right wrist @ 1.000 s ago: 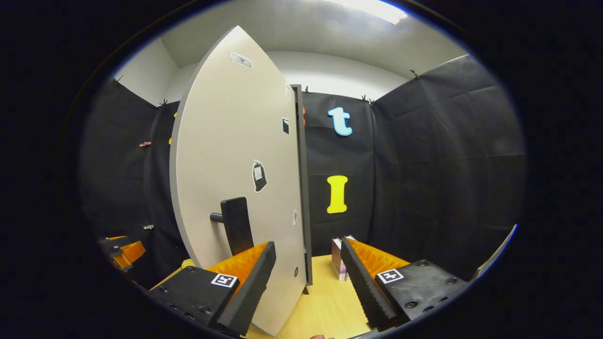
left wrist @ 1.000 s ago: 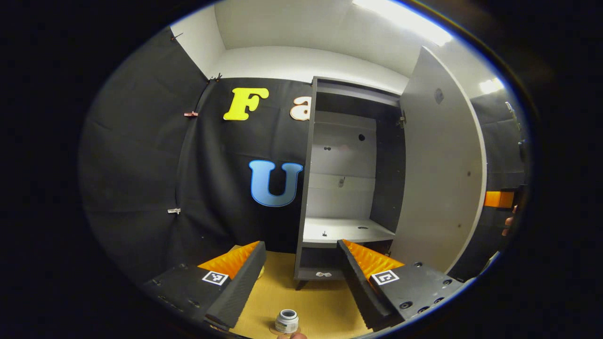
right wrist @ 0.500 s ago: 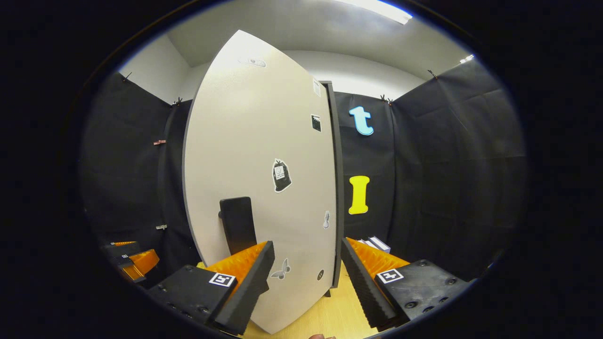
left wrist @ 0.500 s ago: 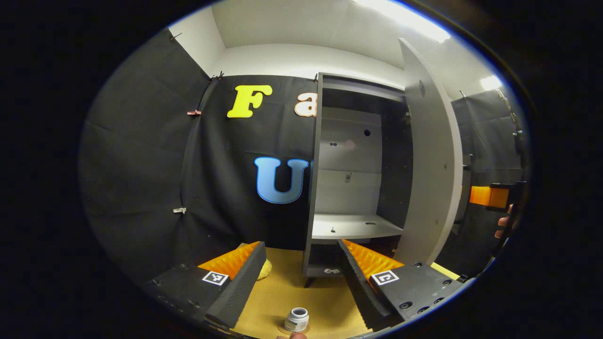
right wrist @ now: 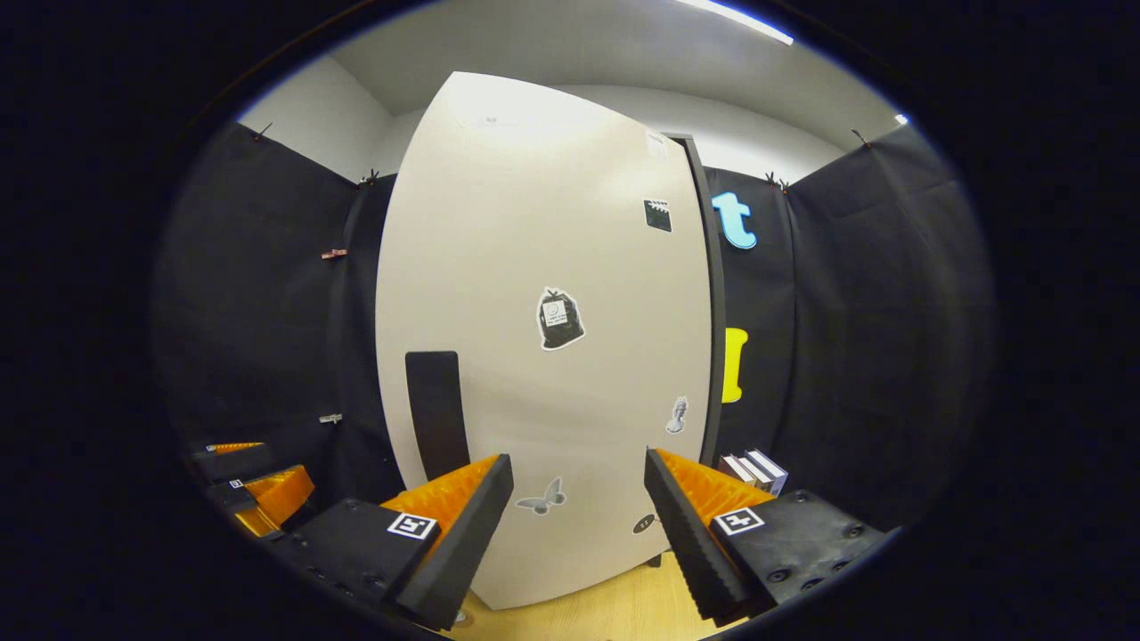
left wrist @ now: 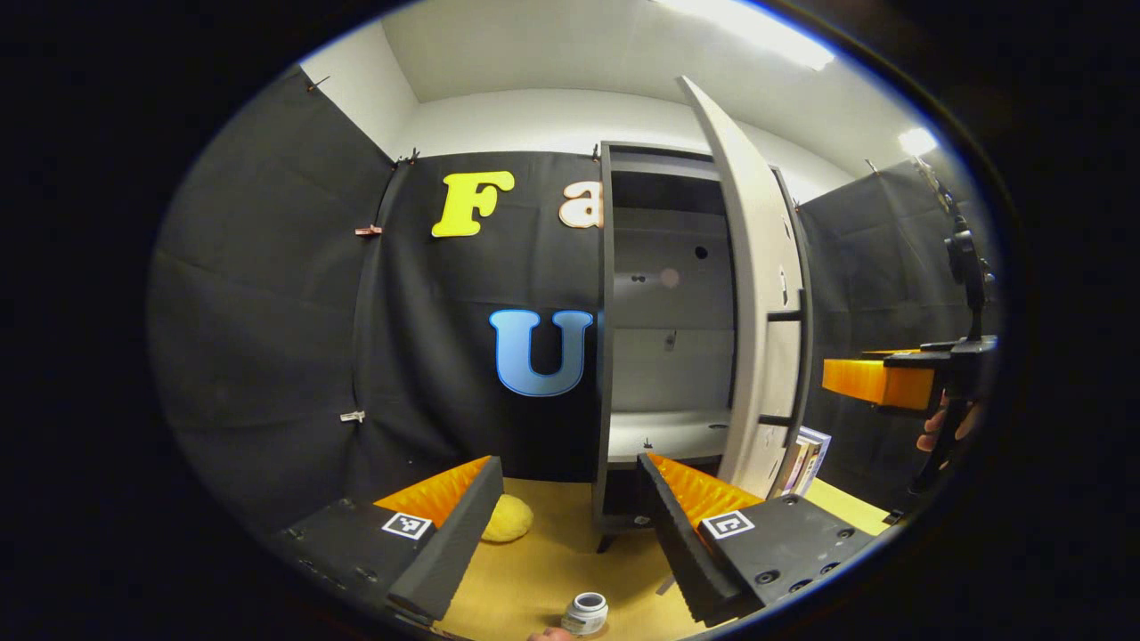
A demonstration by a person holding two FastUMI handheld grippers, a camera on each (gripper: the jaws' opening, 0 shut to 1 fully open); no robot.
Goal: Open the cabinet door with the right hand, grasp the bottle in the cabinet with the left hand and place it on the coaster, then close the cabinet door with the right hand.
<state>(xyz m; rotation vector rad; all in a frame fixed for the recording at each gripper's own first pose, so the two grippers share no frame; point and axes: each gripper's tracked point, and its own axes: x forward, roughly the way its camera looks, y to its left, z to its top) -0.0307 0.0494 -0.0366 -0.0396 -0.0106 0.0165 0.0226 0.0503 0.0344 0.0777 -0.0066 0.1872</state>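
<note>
Both claws gape empty, left claw (left wrist: 565, 516) above the edge-cropped bottle (left wrist: 585, 613), cabinet door (right wrist: 543, 338) hiding the shelves.

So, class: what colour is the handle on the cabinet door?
Black. The handle on the pale cabinet door shows best in the right gripper view.

Left tool (left wrist: 565, 507) open; right tool (right wrist: 577, 503) open.

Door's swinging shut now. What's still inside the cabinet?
Through the gap beside the cabinet door, the left gripper view shows a bare shelf and back panel; no bottle there. The bottle stands outside on the table. The door hides the cabinet's right part.
</note>
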